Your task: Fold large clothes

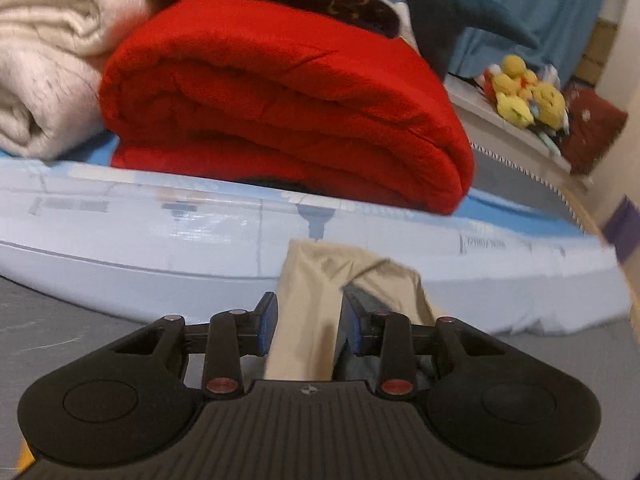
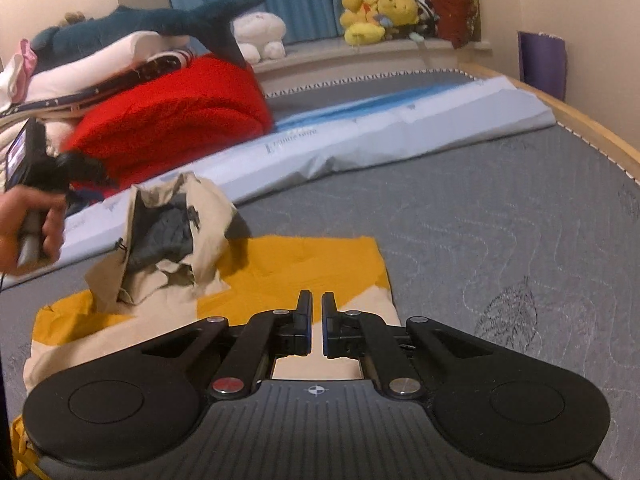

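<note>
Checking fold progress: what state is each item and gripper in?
Left gripper: shut on beige fabric.
Right gripper: shut, on the garment's edge.
Beige-and-yellow garment: partly flat, one part lifted.
Red blanket: folded.
White blanket: rolled.

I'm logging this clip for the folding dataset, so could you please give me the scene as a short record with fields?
surface: grey mattress
garment: beige and mustard jacket, partly spread flat, one beige part lifted
left gripper: jaws shut on a bunched beige fold of the jacket
right gripper: jaws shut, low over the jacket; whether cloth is pinched cannot be told
behind: folded red blanket on a pale blue pad
window ledge: yellow plush toys
</note>
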Tool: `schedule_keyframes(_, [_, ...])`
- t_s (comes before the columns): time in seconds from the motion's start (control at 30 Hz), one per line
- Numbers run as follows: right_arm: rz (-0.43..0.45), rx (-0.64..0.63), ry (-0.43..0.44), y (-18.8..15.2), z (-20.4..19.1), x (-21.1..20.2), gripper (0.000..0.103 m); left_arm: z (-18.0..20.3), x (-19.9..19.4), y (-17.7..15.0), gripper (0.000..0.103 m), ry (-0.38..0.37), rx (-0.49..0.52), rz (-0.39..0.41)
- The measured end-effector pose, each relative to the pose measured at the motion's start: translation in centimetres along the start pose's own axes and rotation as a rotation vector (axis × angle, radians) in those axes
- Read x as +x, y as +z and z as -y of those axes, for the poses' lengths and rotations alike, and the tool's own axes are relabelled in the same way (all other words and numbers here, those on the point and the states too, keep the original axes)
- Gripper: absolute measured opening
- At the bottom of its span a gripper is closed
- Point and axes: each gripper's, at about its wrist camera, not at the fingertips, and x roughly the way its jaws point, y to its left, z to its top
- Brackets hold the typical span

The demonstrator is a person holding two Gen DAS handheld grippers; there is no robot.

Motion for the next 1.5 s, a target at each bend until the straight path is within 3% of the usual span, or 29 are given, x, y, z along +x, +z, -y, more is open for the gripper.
schedule_keyframes(0.1, [-0.017, 0.009, 0.006, -0.1, -0.1, 0.4, 0.004, 0.0, 3.0, 1.0, 0.044, 0.021, -0.024, -0.024])
schedule_keyframes(0.23, [-0.030, 0.004, 0.012, -0.2, -0.3, 0.8, 0.004, 0.5, 6.2, 1.2, 0.041, 0.099, 0.032, -0.061])
schedule_keyframes(0.27, [-0.033, 0.003, 0.011, -0.3, -0.3, 0.8, 0.004, 0.8, 6.7, 1.0, 0.035, 0.113, 0.076, -0.064])
schedule_keyframes(0.3, [-0.036, 0.004, 0.010, -0.3, -0.3, 0.9, 0.004, 1.3, 6.8, 0.9, 0.013, 0.129, 0.131, -0.063])
schedule_keyframes(0.33, [-0.039, 0.007, 0.008, -0.4, -0.3, 0.9, 0.004, 1.6, 6.7, 0.6, 0.006, 0.134, 0.175, -0.061])
schedule_keyframes(0.47, [-0.028, 0.025, -0.004, -0.2, -0.1, 0.7, 0.004, 2.4, 3.9, 0.2, 0.000, 0.110, 0.294, -0.021])
schedule_keyframes(0.57, [-0.011, 0.040, 0.000, -0.1, -0.1, 0.4, 0.004, 3.4, -2.4, -0.8, 0.000, -0.001, 0.422, 0.076])
schedule_keyframes(0.67, [0.008, 0.065, 0.012, 0.1, -0.1, -0.2, 0.004, 3.4, -11.6, -5.1, 0.000, -0.170, 0.629, 0.219])
schedule_keyframes(0.77, [0.048, 0.091, 0.028, 0.3, 0.0, -1.1, 0.004, 0.3, -20.9, -14.4, 0.000, -0.341, 0.915, 0.294])
schedule_keyframes(0.83, [0.077, 0.112, 0.031, 0.4, 0.1, -1.6, 0.004, -2.8, -23.8, -21.1, 0.001, -0.318, 1.056, 0.189])
schedule_keyframes(0.87, [0.086, 0.129, 0.037, 0.5, 0.2, -1.8, 0.008, -4.3, -24.5, -23.6, 0.001, -0.282, 1.068, 0.100])
schedule_keyframes(0.9, [0.089, 0.144, 0.048, 0.5, 0.4, -2.0, 0.011, -5.7, -25.2, -25.3, 0.003, -0.257, 1.034, 0.015])
schedule_keyframes(0.93, [0.091, 0.157, 0.062, 0.5, 0.5, -2.1, 0.018, -6.8, -26.3, -26.2, 0.004, -0.245, 0.980, -0.020])
schedule_keyframes(1.03, [0.102, 0.199, 0.119, 0.4, 0.6, -2.4, 0.022, -8.1, -29.8, -25.2, 0.005, -0.200, 0.726, 0.030])
schedule_keyframes(1.13, [0.068, 0.241, 0.190, 0.1, 0.6, -1.8, 0.025, -8.2, -30.3, -23.1, 0.009, -0.157, 0.428, 0.032])
schedule_keyframes(1.17, [0.049, 0.256, 0.211, 0.0, 0.4, -1.5, 0.028, -8.3, -29.8, -22.7, 0.013, -0.139, 0.349, 0.025])
schedule_keyframes(1.23, [0.005, 0.281, 0.261, -0.4, -0.1, -0.7, 0.035, -8.5, -28.1, -22.2, 0.040, -0.131, 0.197, 0.000])
schedule_keyframes(1.27, [-0.022, 0.294, 0.292, -0.7, -0.4, -0.2, 0.043, -9.1, -26.7, -22.3, 0.046, -0.129, 0.107, -0.016])
schedule_keyframes(1.33, [-0.093, 0.328, 0.363, -1.3, -1.2, 1.0, 0.052, -10.7, -24.0, -22.4, 0.049, -0.142, -0.059, -0.098])
schedule_keyframes(1.4, [-0.162, 0.366, 0.405, -2.3, -2.3, 2.2, 0.056, -11.7, -21.3, -22.9, 0.049, -0.201, -0.180, -0.203])
schedule_keyframes(1.5, [-0.261, 0.405, 0.417, -3.9, -3.8, 4.4, 0.057, -12.9, -18.9, -24.1, 0.051, -0.199, -0.287, -0.276])
